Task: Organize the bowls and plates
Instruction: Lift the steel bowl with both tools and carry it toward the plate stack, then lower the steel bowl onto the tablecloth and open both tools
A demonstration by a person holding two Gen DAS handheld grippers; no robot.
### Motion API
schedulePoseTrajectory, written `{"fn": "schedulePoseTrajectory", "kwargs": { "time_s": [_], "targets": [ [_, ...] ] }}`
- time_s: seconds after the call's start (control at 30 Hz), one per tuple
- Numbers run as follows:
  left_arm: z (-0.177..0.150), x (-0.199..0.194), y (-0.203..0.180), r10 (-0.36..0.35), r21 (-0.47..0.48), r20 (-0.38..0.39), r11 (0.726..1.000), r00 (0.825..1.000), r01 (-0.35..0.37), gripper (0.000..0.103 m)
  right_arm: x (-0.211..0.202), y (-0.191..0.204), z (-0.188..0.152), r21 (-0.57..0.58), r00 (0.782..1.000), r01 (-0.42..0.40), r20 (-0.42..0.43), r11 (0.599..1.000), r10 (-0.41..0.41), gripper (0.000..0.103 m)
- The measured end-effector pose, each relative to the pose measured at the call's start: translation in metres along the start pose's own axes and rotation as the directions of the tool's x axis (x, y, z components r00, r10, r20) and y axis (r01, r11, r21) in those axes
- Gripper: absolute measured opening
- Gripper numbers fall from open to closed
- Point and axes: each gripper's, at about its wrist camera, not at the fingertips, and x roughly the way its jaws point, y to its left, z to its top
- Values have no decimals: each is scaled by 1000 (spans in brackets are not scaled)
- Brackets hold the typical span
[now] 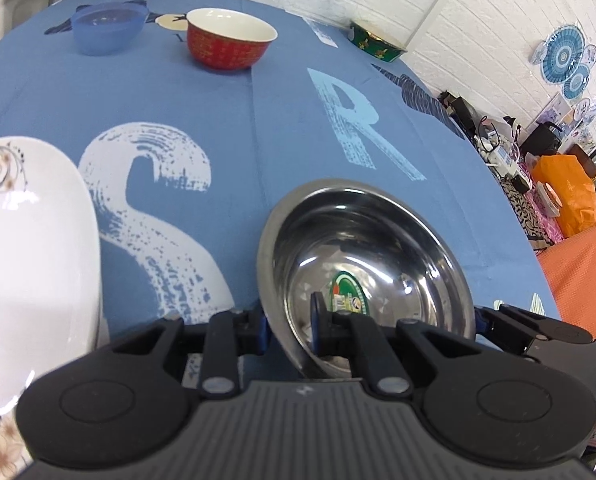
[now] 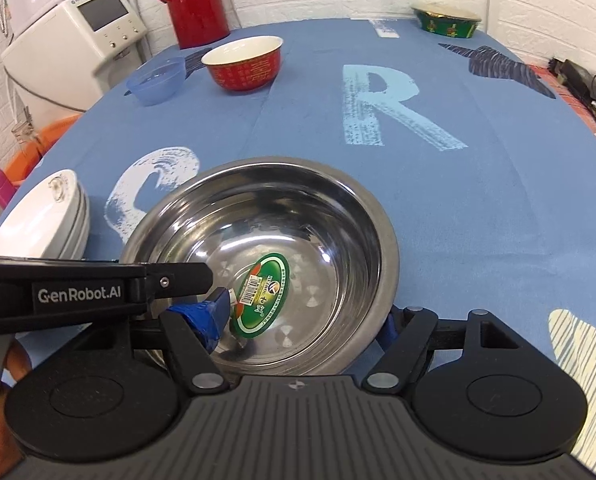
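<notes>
We pinch the near rim of the steel bowl (image 1: 362,264) in the left gripper (image 1: 288,328), one finger inside and one outside, while our right gripper (image 2: 304,326) straddles it with jaws spread, likely to steady it near the white plates (image 2: 44,220) on the blue cloth (image 2: 438,184).

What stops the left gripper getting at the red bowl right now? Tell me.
Probably it can't yet: the left gripper is shut on the steel bowl at its rim, so its fingers are taken. The red bowl stands across open tablecloth, with nothing between.
</notes>
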Motion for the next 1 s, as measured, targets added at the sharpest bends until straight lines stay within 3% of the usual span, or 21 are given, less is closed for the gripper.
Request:
{"fn": "schedulePoseTrajectory", "kwargs": {
  "time_s": [0.07, 0.1, 0.2, 0.33, 0.63, 0.87, 1.0],
  "targets": [
    [-1, -2, 3, -9, -9, -3, 1000, 1000, 9, 14, -1, 2, -3, -17, 1000, -5, 1, 1000, 5, 60],
    [-1, -2, 4, -12, -18, -6, 1000, 1000, 12, 30, -1, 2, -3, -12, 1000, -3, 0, 1000, 3, 60],
    [3, -7, 1, -20, -30, 27, 999, 999, 21, 56, -7, 0, 0, 33, 1000, 27, 9, 999, -27, 58],
    [7, -20, -10, 17, 14, 88, 1000, 996, -18, 60, -23, -1, 2, 38, 995, 82, 61, 996, -84, 59],
    [11, -50, -11, 26, 20, 151, 999, 988, -29, 62, -50, 7, 1, 29, 985, 88, 149, 996, -91, 59],
    [22, -78, -7, 47, 54, 190, 997, 981, -59, 67, -52, 20, 13, 38, 983, 130, 127, 991, -134, 59],
    [31, -84, 7, 81, 51, 171, 995, 982, -91, 68, -55, 24, 15, 65, 983, 36, 176, 997, -47, 59]
  ]
}}
